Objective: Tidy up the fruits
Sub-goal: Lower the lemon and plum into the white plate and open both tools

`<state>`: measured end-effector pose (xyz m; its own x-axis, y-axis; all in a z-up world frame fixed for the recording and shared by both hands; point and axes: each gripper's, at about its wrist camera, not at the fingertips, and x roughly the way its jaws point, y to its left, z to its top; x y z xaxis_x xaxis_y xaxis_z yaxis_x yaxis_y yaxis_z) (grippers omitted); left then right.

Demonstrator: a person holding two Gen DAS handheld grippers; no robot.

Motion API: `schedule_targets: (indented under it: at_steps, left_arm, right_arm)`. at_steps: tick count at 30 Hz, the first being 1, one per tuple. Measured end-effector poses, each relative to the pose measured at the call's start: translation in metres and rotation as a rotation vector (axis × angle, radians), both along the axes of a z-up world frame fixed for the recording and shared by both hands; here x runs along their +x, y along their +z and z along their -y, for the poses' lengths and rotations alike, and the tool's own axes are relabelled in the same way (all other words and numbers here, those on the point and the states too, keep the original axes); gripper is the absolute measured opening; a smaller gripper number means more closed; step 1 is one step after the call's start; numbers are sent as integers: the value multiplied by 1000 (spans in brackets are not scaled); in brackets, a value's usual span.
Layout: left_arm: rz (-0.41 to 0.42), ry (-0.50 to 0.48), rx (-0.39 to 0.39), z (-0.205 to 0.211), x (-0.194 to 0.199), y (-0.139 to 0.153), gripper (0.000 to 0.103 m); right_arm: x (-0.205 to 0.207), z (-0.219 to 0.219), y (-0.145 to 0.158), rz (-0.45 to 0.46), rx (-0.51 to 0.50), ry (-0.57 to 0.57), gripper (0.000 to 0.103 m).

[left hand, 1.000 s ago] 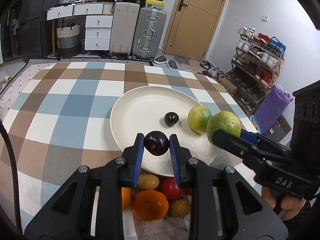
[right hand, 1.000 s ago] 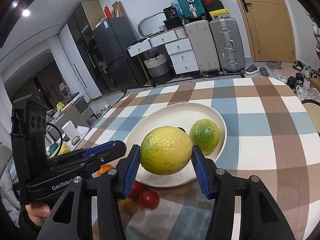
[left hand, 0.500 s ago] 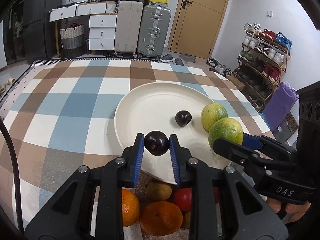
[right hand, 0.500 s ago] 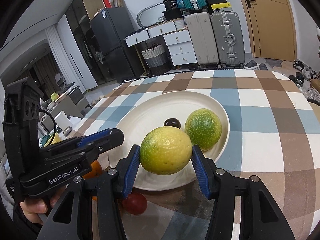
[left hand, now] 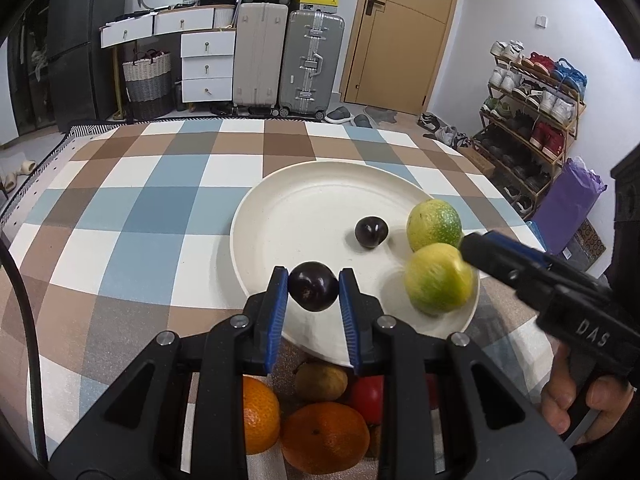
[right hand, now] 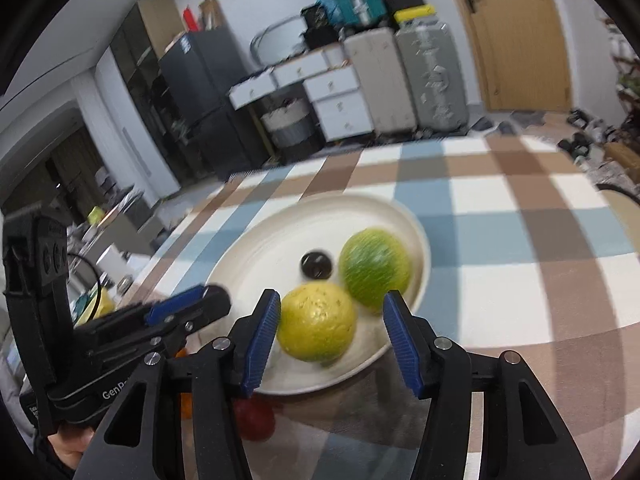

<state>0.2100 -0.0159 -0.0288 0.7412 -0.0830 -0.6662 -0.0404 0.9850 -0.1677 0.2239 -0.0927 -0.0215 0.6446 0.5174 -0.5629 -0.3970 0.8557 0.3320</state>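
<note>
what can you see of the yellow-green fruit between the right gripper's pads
The yellow-green fruit is round, yellow with green patches and a speckled, pitted skin, slightly blurred. It lies on the near edge of the cream plate, beside a greener fruit. The right gripper is opening around it; its right pad stands clear, its left pad close.

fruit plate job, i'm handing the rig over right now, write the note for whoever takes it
Left claw: shut on a dark plum, held above the near rim of the white plate.
Right claw: jaws opening, yellow-green citrus between them, low over the plate.
Done: one plum and one green citrus lie on the plate.
Left: set down both held fruits, then the oranges, tomato and brownish fruit off the plate.
</note>
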Motion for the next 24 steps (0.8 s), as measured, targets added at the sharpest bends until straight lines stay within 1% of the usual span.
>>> schedule_targets:
  at_steps: [2, 4, 6, 8, 9, 11, 12, 14, 15, 16, 17, 19, 21, 23, 24]
  left_arm:
    - [0, 5, -2, -1, 0, 0, 23]
    - [-3, 8, 1, -1, 1, -1, 23]
    - [-6, 14, 6, -1, 1, -2, 23]
    - [-6, 14, 11, 0, 1, -2, 23]
    - [-6, 15, 11, 0, 1, -2, 26]
    - [-11, 17, 11, -1, 1, -2, 37]
    - [-9, 14, 7, -1, 0, -2, 41]
    - [2, 21, 9, -3, -4, 2, 52]
    - [8, 29, 14, -4, -7, 3, 62]
    - [18, 38, 16, -5, -10, 5, 68]
    - [29, 39, 6, -8, -14, 7, 71]
    - [33, 40, -17, -12, -20, 10, 87]
    - [26, 54, -32, -17, -27, 11, 91]
    - [20, 79, -29, -22, -36, 11, 101]
    - [19, 92, -24, -23, -41, 11, 102]
  right_arm:
    - [-1, 5, 1, 7, 5, -5, 56]
    - [2, 5, -2, -21, 8, 0, 56]
    - [3, 5, -2, -28, 6, 2, 57]
    - [2, 6, -2, -31, 10, 4, 63]
    - [1, 6, -2, -32, 11, 5, 65]
    - [0, 4, -2, -30, 11, 9, 68]
    - [0, 4, -3, -33, 10, 14, 71]
    - [0, 3, -4, -41, 14, 29, 71]
    - [0, 3, -3, -38, 15, 31, 71]
    - [-1, 3, -3, -34, 17, 31, 73]
    - [-2, 3, -2, -29, 20, 32, 75]
    - [-4, 3, -1, -22, 22, 36, 88]
    - [-6, 2, -1, -21, 18, 46, 92]
    - [-10, 0, 0, -12, 6, 54, 93]
    - [-13, -1, 1, -3, -2, 53, 97]
